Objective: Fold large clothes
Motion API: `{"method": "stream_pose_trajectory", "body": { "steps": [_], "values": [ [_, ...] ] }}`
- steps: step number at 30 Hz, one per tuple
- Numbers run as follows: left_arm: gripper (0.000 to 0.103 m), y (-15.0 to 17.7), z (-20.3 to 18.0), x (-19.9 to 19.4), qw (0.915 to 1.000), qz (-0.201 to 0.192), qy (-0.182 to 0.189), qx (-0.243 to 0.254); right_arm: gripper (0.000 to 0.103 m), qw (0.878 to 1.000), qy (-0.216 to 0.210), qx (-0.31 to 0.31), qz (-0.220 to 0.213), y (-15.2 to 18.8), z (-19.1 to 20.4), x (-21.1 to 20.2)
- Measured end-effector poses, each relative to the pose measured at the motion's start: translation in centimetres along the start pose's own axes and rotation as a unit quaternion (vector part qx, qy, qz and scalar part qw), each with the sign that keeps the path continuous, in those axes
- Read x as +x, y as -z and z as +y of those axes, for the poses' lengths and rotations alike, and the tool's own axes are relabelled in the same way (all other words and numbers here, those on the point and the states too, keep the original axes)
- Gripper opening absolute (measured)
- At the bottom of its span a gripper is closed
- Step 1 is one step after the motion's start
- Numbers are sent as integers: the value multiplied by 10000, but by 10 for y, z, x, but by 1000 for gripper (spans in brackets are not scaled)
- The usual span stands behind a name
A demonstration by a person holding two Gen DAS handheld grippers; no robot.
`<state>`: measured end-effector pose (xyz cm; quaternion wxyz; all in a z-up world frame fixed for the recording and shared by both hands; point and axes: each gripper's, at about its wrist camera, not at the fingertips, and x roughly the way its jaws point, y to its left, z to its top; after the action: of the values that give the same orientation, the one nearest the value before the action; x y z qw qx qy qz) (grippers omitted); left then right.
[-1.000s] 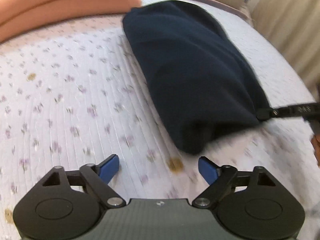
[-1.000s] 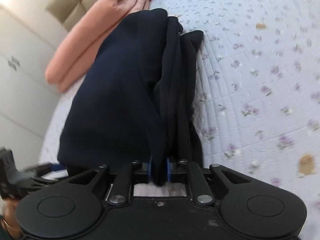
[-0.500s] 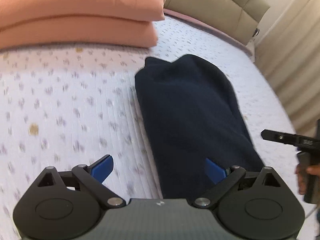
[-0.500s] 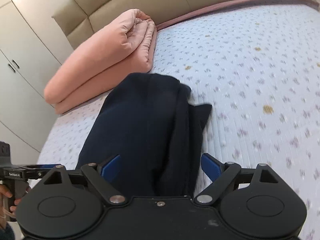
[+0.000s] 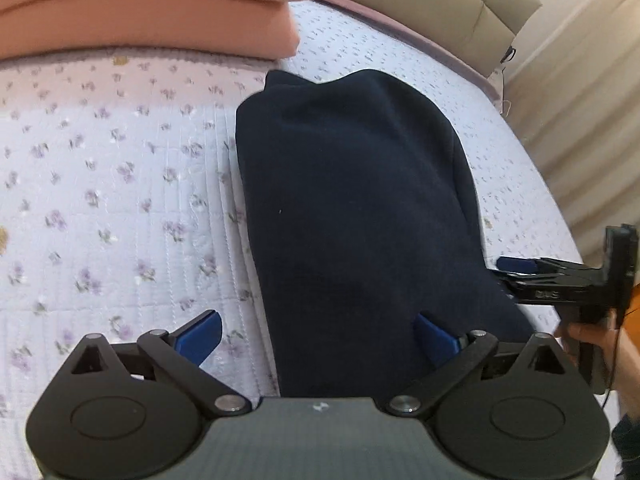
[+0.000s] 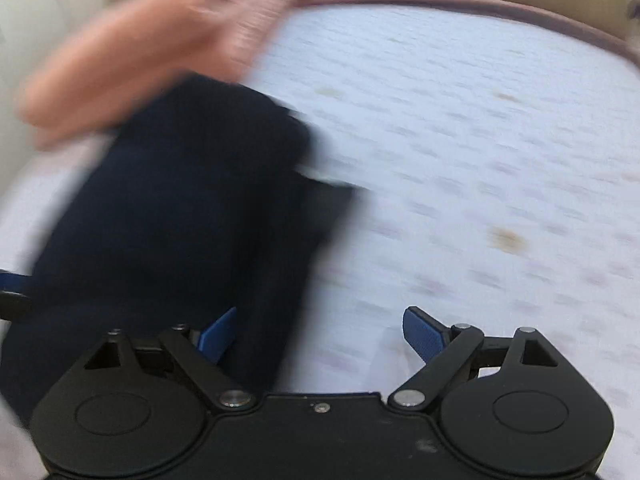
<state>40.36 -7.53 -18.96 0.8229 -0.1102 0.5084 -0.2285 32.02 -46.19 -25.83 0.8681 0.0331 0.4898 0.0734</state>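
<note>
We are hovering our left gripper point(image 5: 316, 334), jaws opening around nothing, and our spread, empty right gripper point(image 6: 320, 334) over the folded navy garment point(image 5: 352, 216) lying on the floral bed point(image 5: 120, 184), the pink quilt point(image 5: 152, 12) at eleven o'clock.

bed point(image 5: 120, 184): floral quilt | on it: folded navy garment point(image 5: 352, 216); folded pink blanket point(image 5: 152, 12)

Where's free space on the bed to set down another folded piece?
Best patch: the floral quilt left of the folded navy garment in the left wrist view, bordered up top by the peach folded bedding. A narrower strip runs between the garment's right side and the bed edge, but the right gripper crowds its near end.
</note>
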Motion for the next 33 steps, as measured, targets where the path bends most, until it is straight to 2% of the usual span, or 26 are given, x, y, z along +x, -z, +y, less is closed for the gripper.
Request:
{"method": "stream_pose_trajectory", "body": {
  "steps": [3, 6, 8, 9, 11, 14, 16, 18, 21, 24, 28, 33],
  "values": [
    [103, -4, -9, -1, 9994, -43, -225, 261, 103, 9974, -320, 606, -229, -4, -6, -18],
    [103, -7, -16, -3, 9985, -26, -385, 383, 103, 9865, -1075, 1111, -548, -15, -4, -30],
    [103, -6, -23, -5, 9969, -81, -537, 578, 103, 9790, -1490, 1317, -459, -23, 4, -25],
    [103, -6, -28, -6, 9957, -116, -621, 682, 103, 9785, -1552, 1316, -345, -25, 10, -21],
    [103, -6, -32, -7, 9945, -143, -715, 755, 103, 9848, -1416, 990, -166, -25, 26, -11],
    [103, -7, -34, -7, 9944, -123, -702, 783, 103, 9958, -765, 492, -79, -20, 35, 2],
    [103, -8, -33, -5, 9949, -113, -663, 750, 103, 9959, -692, 588, -49, -17, 26, 9],
    [103, -9, -31, -2, 9957, -93, -607, 691, 103, 9924, -965, 763, -21, -8, 11, 12],
    [103, -10, -28, 2, 9966, -65, -490, 655, 103, 9797, -1553, 1264, 90, 1, -4, 18],
    [103, -14, -21, 8, 9987, -1, -222, 448, 103, 9660, -2256, 1255, 116, 3, -14, 23],
    [103, -24, -7, 27, 9994, 227, 264, 19, 103, 9584, -2611, 1145, 152, 5, -20, 33],
    [103, -37, 20, 58, 9913, 630, 985, -600, 103, 9507, -2931, 1016, 65, 7, -27, 39]
  ]
}}
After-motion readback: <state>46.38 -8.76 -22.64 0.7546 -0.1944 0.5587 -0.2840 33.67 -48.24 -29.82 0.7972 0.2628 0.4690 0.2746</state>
